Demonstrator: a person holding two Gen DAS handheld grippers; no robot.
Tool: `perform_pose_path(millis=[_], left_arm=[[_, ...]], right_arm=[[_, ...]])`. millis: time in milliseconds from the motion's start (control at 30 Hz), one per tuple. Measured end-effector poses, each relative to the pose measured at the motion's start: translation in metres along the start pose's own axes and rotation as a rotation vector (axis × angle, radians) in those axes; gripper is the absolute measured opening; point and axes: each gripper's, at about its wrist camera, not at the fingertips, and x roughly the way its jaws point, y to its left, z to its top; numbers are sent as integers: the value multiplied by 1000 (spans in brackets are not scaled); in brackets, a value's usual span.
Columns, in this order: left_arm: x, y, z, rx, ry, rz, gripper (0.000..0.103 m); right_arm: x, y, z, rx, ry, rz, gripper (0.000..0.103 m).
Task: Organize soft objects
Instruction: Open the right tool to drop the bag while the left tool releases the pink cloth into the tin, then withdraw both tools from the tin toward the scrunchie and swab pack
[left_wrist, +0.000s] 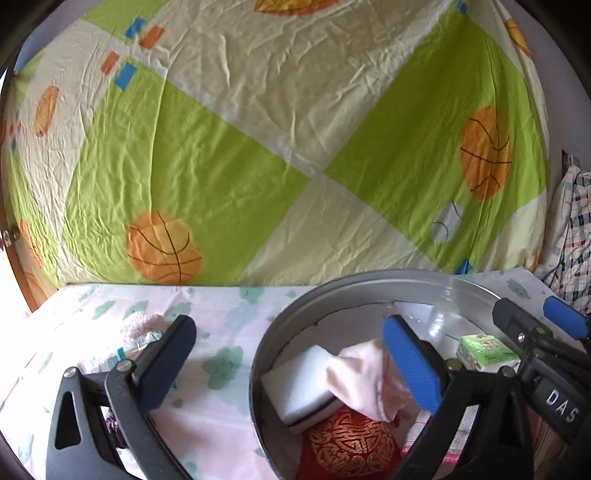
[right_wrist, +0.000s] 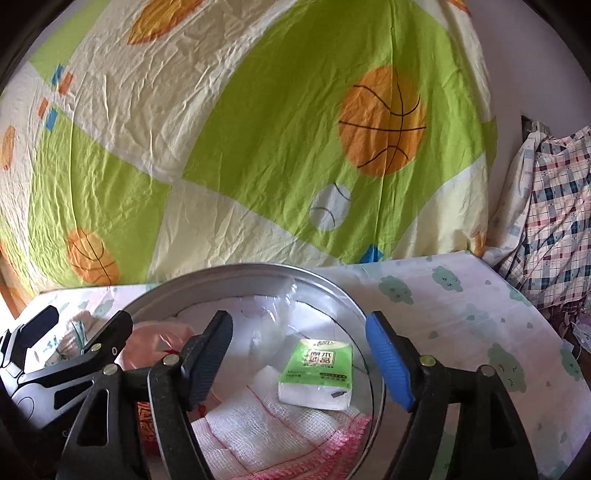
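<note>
Left wrist view: left gripper (left_wrist: 291, 369) spread wide, empty, straddling round metal basin (left_wrist: 332, 291) rim; right gripper (right_wrist: 299, 363) also spread, empty, over tissue pack (right_wrist: 317, 373). Drop step looks done (sponge (left_wrist: 299, 384), pink cloth (left_wrist: 365, 373) inside). Next: fluffy pink item (left_wrist: 138, 325) at 10 o'clock.

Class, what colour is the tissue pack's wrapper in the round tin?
Green and white tissue pack, clearest in the right wrist view.

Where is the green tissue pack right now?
The green tissue pack lies inside the round metal basin, right side in the right wrist view, just above the white gauze cloth.
</note>
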Motion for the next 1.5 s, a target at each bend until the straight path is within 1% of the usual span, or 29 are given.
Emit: perform_pose_path(millis=[100, 167, 233, 367, 467, 600, 733, 867, 967, 1133, 1500], left_arm=[[-2, 3, 0, -1, 1, -12, 103], [-1, 3, -2, 1, 13, -11, 103], [0, 4, -4, 7, 23, -4, 103], [-3, 8, -10, 13, 18, 4, 103], [-6, 16, -13, 2, 7, 11, 103], [-9, 27, -16, -22, -1, 1, 103], [-11, 35, -21, -20, -4, 20, 103], [-12, 46, -25, -31, -5, 37, 103], [-14, 54, -28, -22, -13, 63, 103], [-15, 66, -32, -20, -21, 95, 103], [-18, 83, -39, -20, -14, 103, 103]], right_arm=[[-7, -8, 1, 67, -43, 18, 82], [-8, -9, 1, 93, -48, 35, 83], [-9, -8, 1, 99, -48, 36, 83], [-11, -4, -2, 101, -51, 24, 83], [-15, -5, -5, 128, -76, 31, 83], [-23, -1, -8, 121, -129, -7, 83], [-30, 7, -11, 106, -184, -28, 83], [-36, 15, -17, 95, -217, -50, 83], [-39, 19, -21, 108, -225, -41, 83], [-39, 31, -26, 61, -221, -66, 83], [-53, 34, -35, 86, -235, -102, 83]])
